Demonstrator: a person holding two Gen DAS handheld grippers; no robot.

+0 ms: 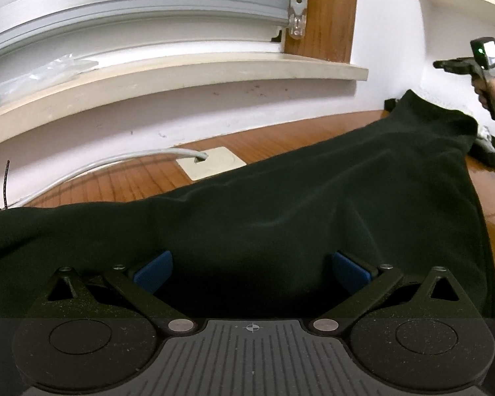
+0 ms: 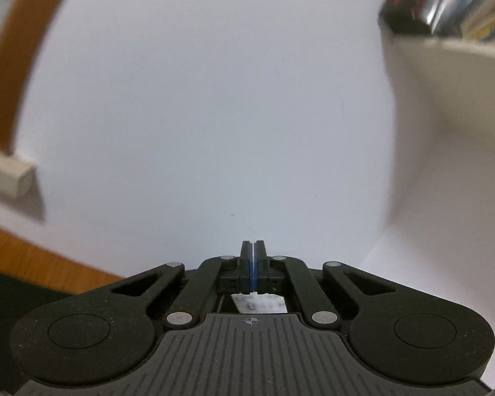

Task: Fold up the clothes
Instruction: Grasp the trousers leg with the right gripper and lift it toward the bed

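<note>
dark garment point(image 1: 313, 204) spread on table point(image 1: 122, 184), unfolded; left gripper point(image 1: 251, 272) fingers spread, right gripper point(image 2: 253, 264) fingers pressed together, empty.

left gripper point(image 1: 252, 272) fingertips buried under the dark garment point(image 1: 313, 204), only blue pad bases show; garment runs off the left edge; right-wrist view motion-blurred, books point(image 2: 452, 3) on the shelf point(image 2: 445, 76) unreadable, cut by the frame top
</note>
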